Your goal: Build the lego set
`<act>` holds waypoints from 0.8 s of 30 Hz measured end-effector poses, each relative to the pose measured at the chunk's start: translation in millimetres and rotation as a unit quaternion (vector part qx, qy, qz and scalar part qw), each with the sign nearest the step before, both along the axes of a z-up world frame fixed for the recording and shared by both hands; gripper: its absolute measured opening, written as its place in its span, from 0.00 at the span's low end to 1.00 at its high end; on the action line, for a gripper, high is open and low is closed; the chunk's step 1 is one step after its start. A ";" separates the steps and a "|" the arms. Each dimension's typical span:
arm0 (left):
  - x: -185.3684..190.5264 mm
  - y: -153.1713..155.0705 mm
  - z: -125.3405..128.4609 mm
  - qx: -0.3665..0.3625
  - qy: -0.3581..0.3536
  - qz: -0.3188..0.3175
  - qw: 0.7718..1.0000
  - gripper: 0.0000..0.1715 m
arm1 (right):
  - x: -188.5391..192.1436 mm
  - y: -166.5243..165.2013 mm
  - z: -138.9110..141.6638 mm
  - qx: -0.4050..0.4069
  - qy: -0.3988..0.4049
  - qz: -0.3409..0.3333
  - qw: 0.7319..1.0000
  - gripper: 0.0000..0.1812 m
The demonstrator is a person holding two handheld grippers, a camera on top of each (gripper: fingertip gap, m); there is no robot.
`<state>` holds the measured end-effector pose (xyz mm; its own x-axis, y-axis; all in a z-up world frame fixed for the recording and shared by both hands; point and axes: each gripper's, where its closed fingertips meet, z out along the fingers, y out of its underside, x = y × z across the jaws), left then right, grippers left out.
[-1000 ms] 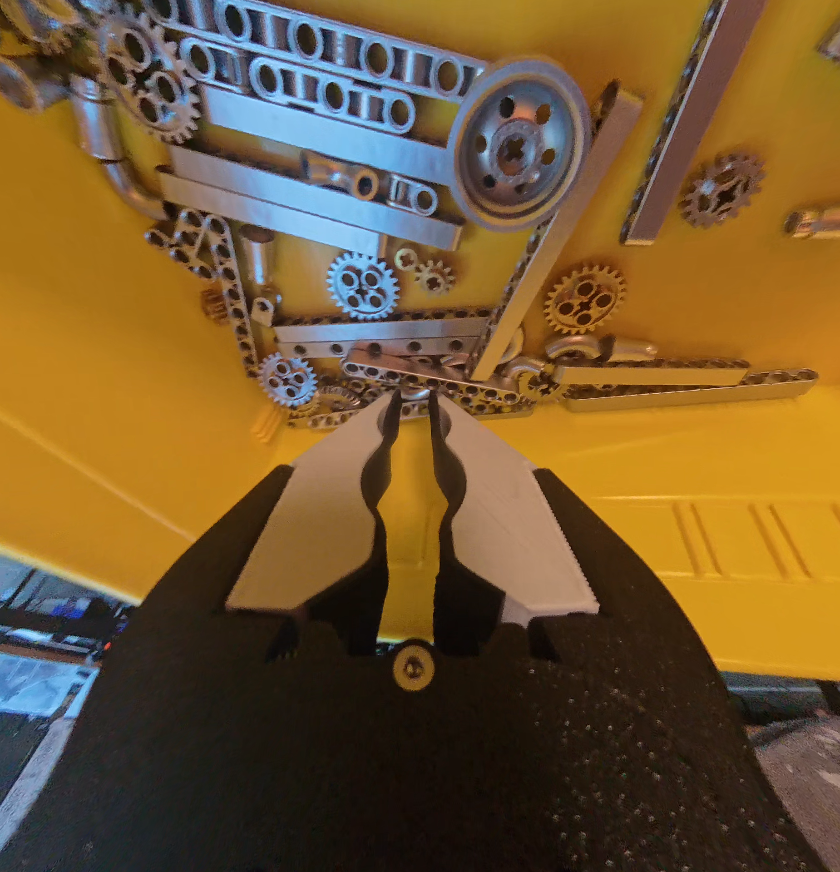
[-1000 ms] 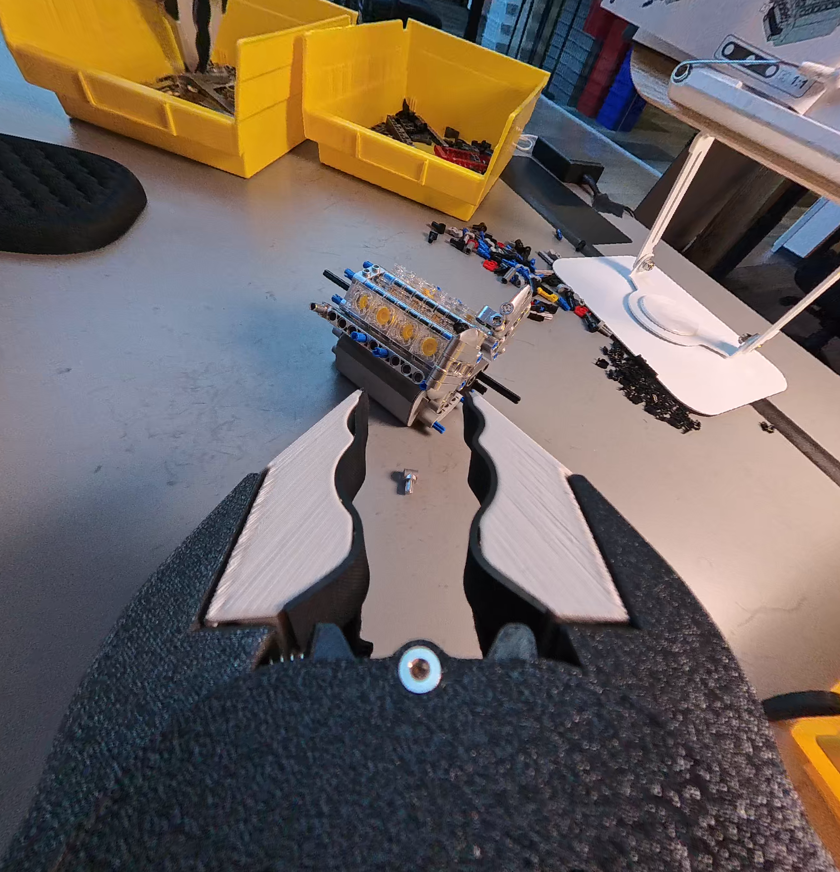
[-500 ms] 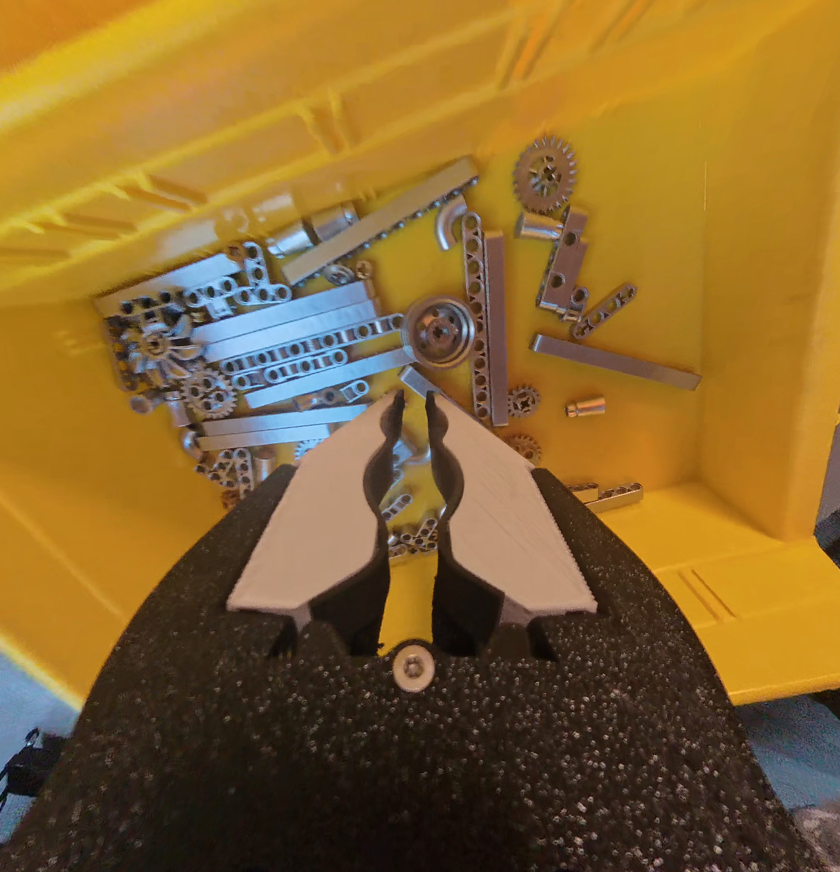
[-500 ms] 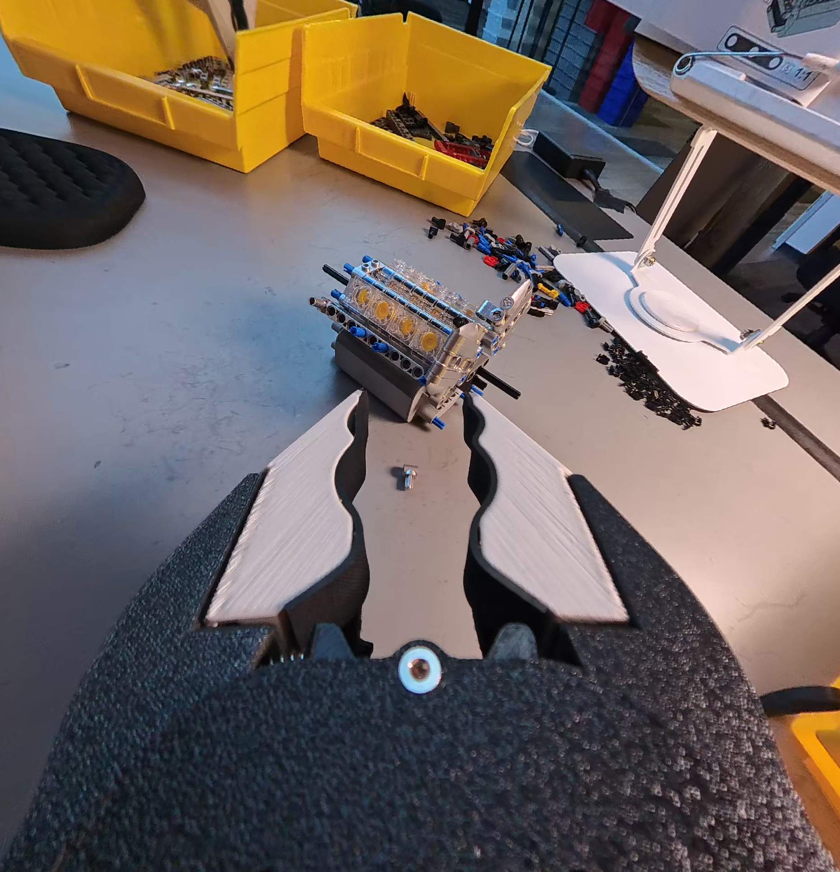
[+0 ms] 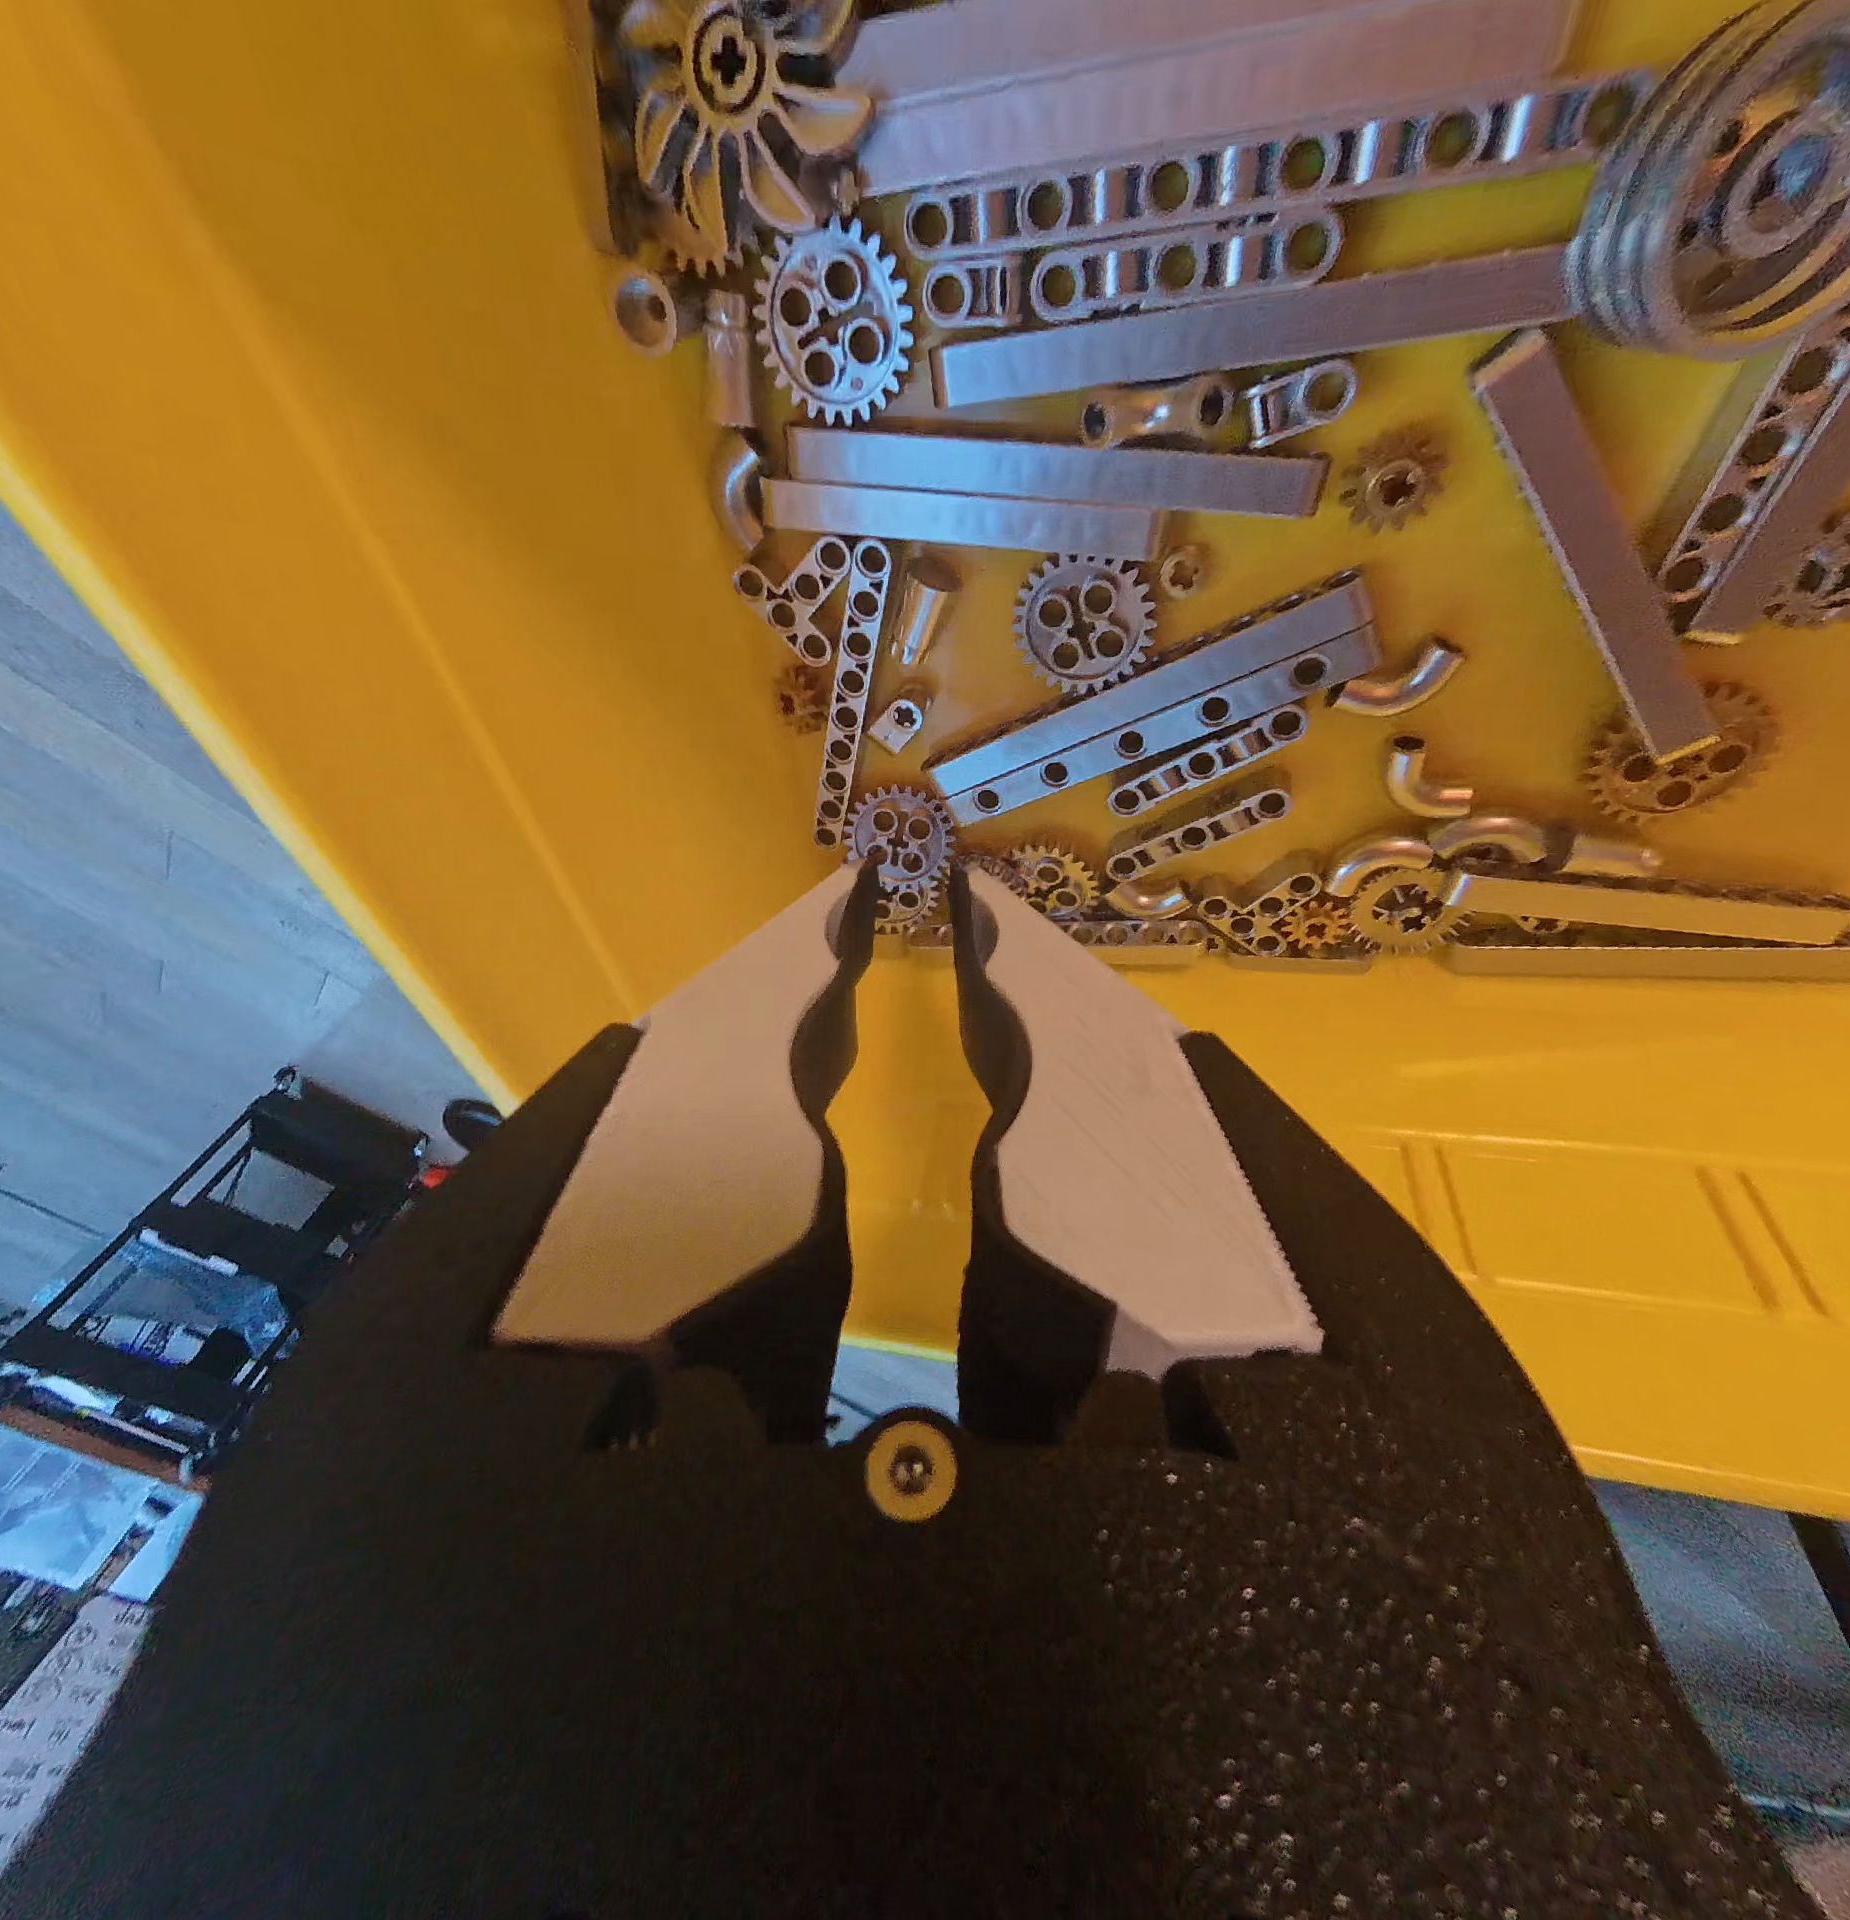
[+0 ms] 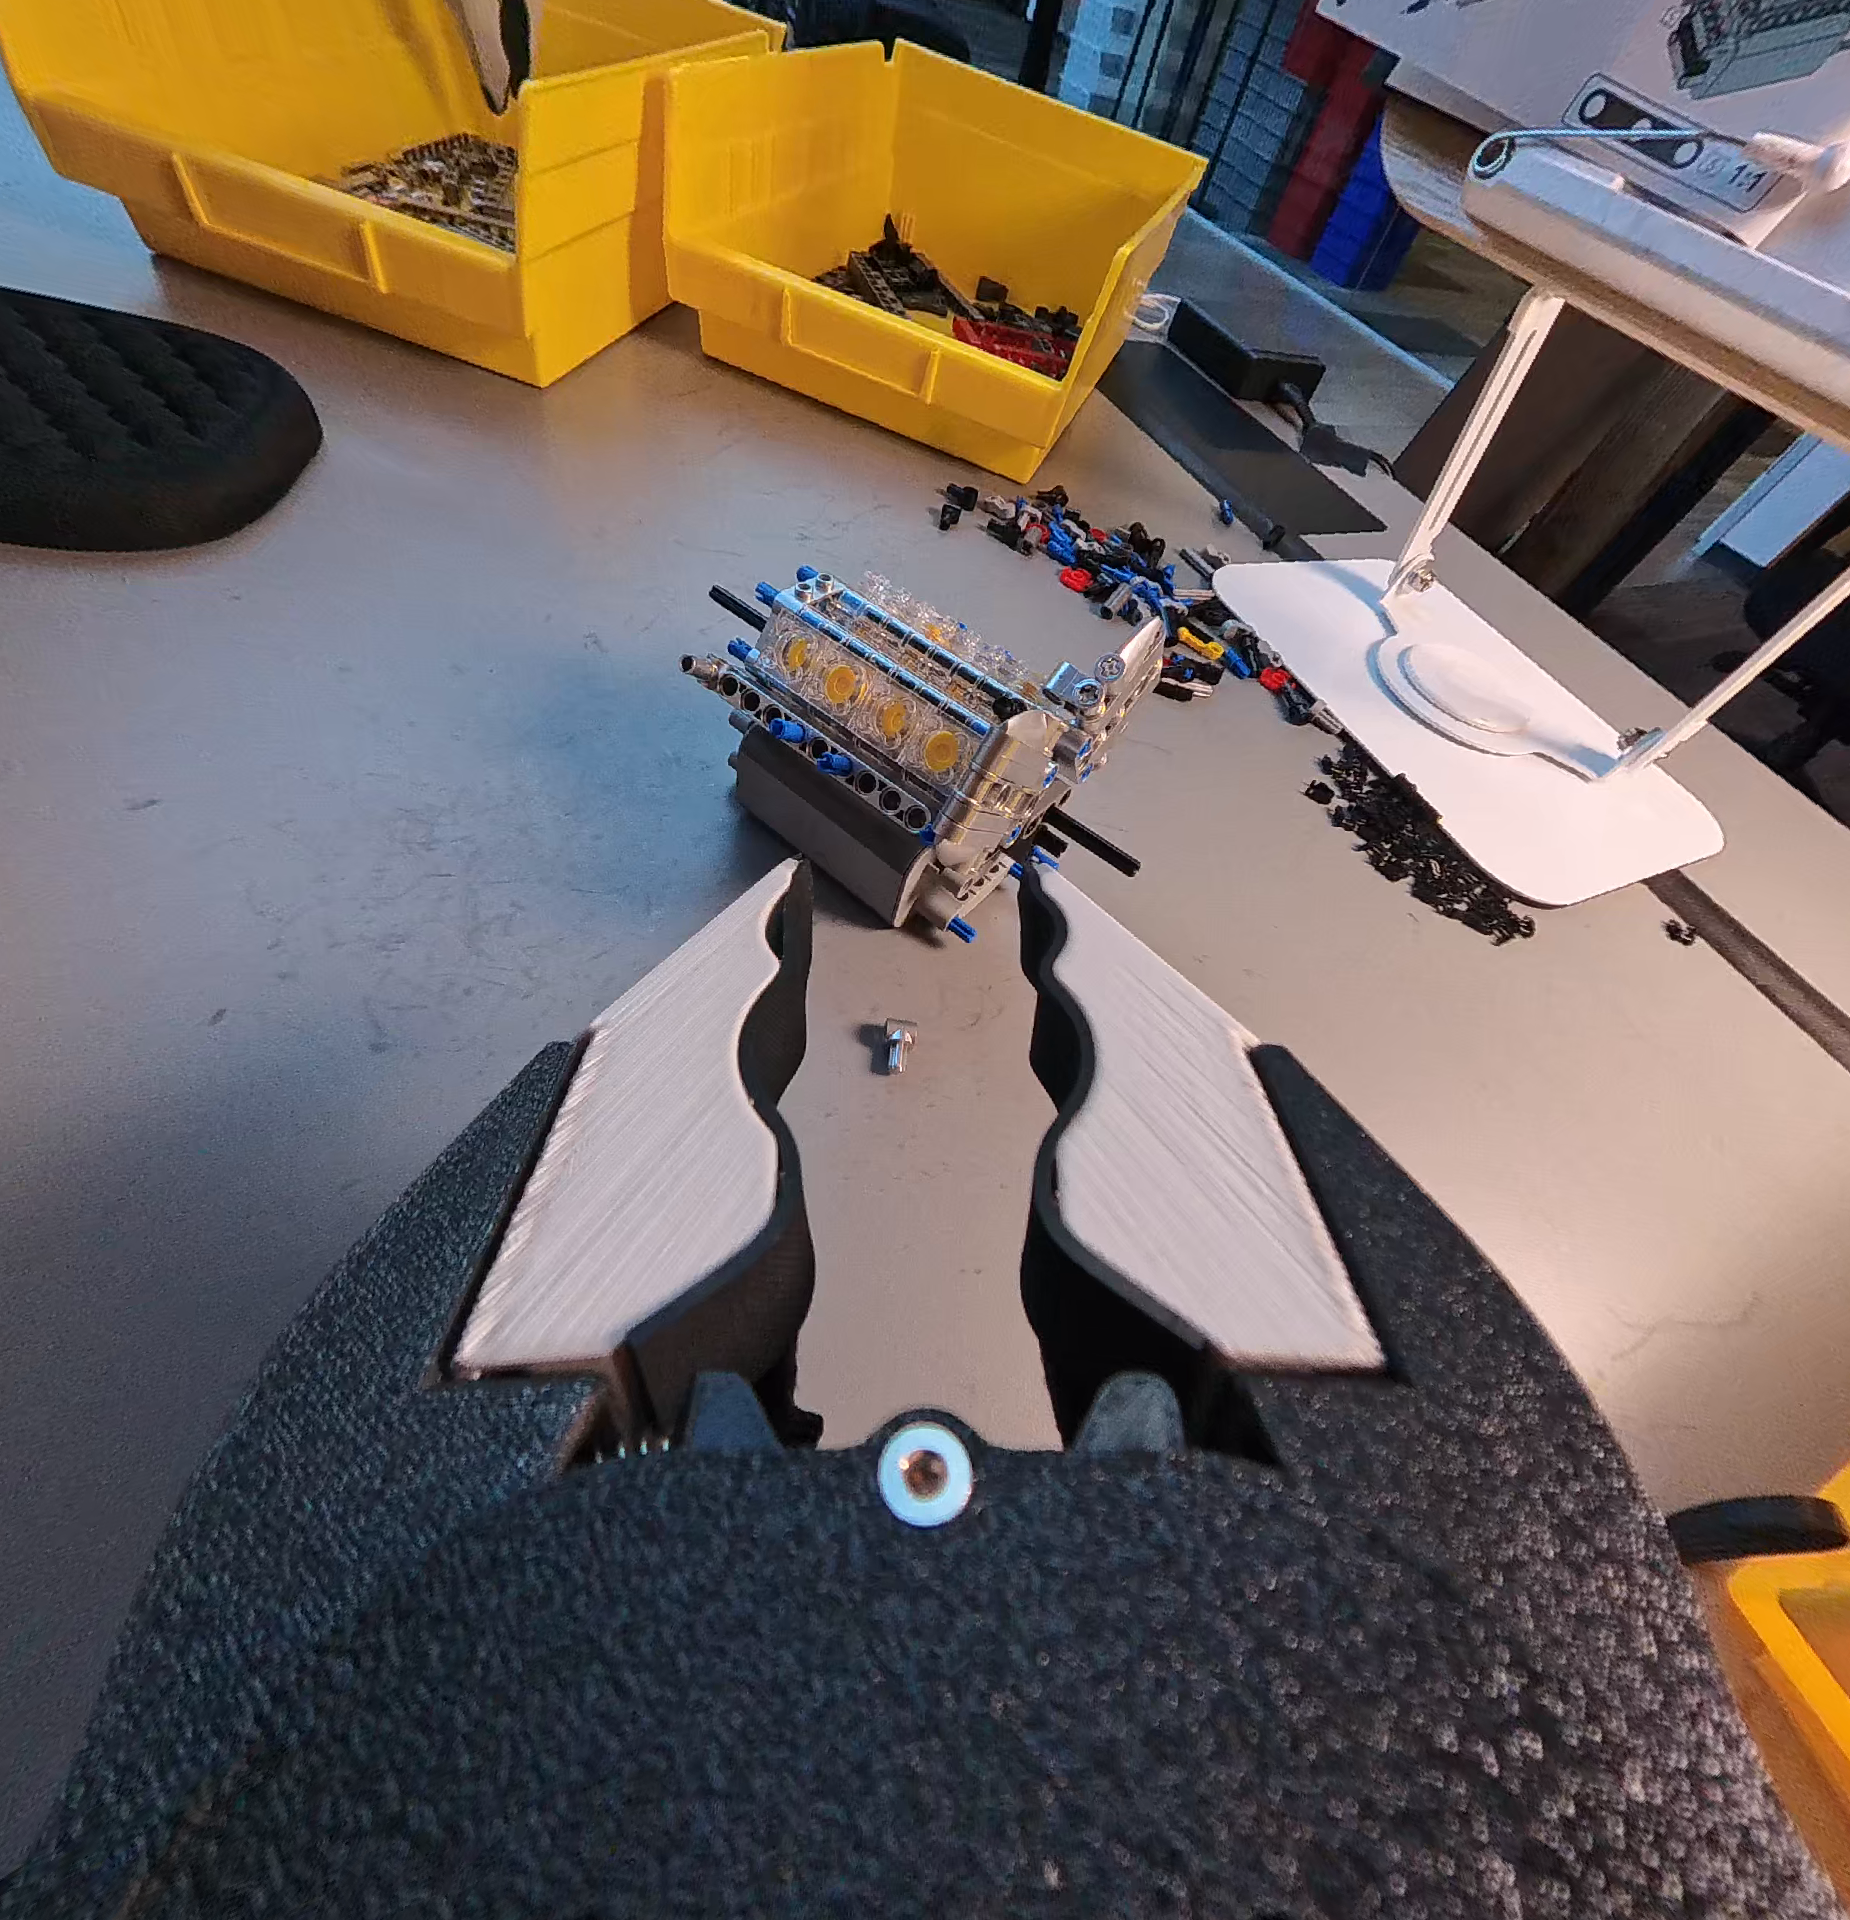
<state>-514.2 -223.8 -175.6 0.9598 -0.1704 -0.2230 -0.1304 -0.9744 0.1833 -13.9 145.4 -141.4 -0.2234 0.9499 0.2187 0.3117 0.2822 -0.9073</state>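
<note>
My left gripper (image 5: 908,878) is inside a yellow bin (image 5: 485,582), low over its floor. Its jaws stand a narrow gap apart, with the tips on either side of a small grey gear (image 5: 900,831); I cannot see them pinching it. Grey beams (image 5: 1149,717), gears and a pulley wheel (image 5: 1752,197) lie around it. My right gripper (image 6: 908,883) is open and empty above the grey table (image 6: 381,810). A small grey pin (image 6: 897,1044) lies on the table between its fingers. A brick-built engine model (image 6: 921,748) stands just beyond its tips.
Two yellow bins (image 6: 433,270) (image 6: 900,332) stand at the back of the table; the left gripper (image 6: 490,52) reaches into the left one. Loose small parts (image 6: 1118,561), black pins (image 6: 1420,842), a white stand base (image 6: 1461,727) and a black pad (image 6: 100,416) lie around. There is about 65 cm between the tips of the two grippers. Between my left fingertips and the pulley wheel (image 5: 1752,197) there is roughly 12 cm.
The left gripper swung across the bin and dropped close to its floor, its tips now at the small gear. The right gripper has barely moved.
</note>
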 end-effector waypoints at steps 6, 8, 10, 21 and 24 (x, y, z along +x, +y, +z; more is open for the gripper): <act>-13.7 -13.3 -13.1 -0.069 0.025 -0.001 0.997 0.07 | -0.6 0.2 -1.6 0.001 -0.003 -0.002 1.000 0.22; -13.6 -15.7 -17.5 -0.083 0.020 0.001 0.996 0.07 | -0.5 0.5 -1.8 0.000 -0.003 -0.003 1.000 0.22; -11.1 -20.0 -21.7 -0.100 0.010 0.008 0.995 0.07 | -0.4 1.1 -2.2 0.000 -0.004 -0.004 1.000 0.22; 44.1 -0.8 -31.2 -0.046 -0.133 0.013 0.990 0.00 | -0.2 1.4 -3.9 -0.002 -0.007 -0.003 1.000 0.22; 52.7 7.3 -27.6 -0.029 -0.146 0.000 0.989 0.00 | -0.1 1.5 -3.7 -0.002 -0.006 -0.003 1.000 0.22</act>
<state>-461.5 -216.5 -203.2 0.9820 -0.1739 0.0740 -0.1852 -0.9635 0.1932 -14.0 146.9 -145.1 -0.2205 0.9520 0.2121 0.3248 0.2767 -0.9044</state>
